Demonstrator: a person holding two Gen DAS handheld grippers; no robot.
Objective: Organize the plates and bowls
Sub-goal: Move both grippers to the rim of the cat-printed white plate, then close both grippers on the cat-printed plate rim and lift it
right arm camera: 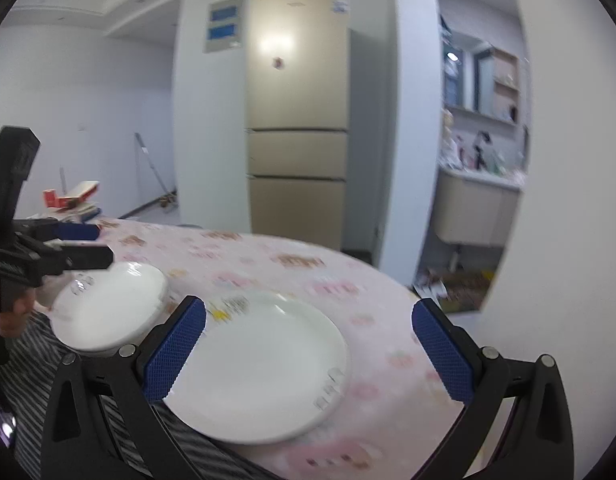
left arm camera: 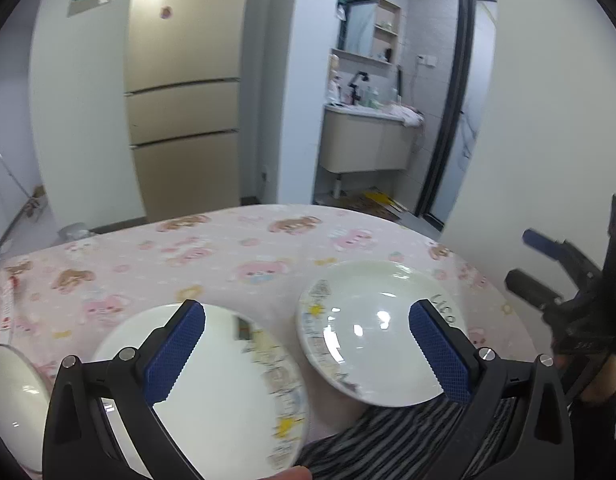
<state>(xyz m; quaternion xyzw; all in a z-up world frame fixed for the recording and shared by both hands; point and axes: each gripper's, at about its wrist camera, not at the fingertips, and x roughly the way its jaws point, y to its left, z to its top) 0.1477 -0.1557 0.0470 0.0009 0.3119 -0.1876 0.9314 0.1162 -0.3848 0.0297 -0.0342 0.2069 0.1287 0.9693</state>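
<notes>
Plates first: three white ones on table w/ pink cartoon-animal cloth (left arm camera: 244, 252). Left wrist view: near plate (left arm camera: 228, 392) w/ printed border along its right rim, lying flat close to near table edge, seen between and under the spread fingers of left gripper (left arm camera: 308, 356). Right plate (left arm camera: 372, 332), also w/ printed rim and some handwriting near its right side, overhanging near edge above striped fabric (left arm camera: 392, 440); looks tilted, can't tell for sure. Third plate (left arm camera: 12, 400) only partly visible at far left of frame, glossy. Left gripper wide open, blue pads well apart, pinching nothing; contact w/ near plate can't be told from this angle. Fingertip showing at bottom edge of frame.

Right wrist view: right gripper (right arm camera: 308, 356) likewise spread wide, empty, hovering over big white plate (right arm camera: 264, 364) that sticks out past table edge over striped fabric (right arm camera: 36, 380). Second plate (right arm camera: 108, 308) to the left, just beside the first, small gap between them. Left gripper (right arm camera: 88, 248) seen from the side above that second plate, fingers apart, hand (right arm camera: 12, 316) on its grip.

Bkgd: beige fridge (left arm camera: 184, 92), bathroom vanity (left arm camera: 364, 140) thru doorway on the right, stack of boxes/books (right arm camera: 72, 200) at far left end of table. Motion blur in both views, print details unreadable.
</notes>
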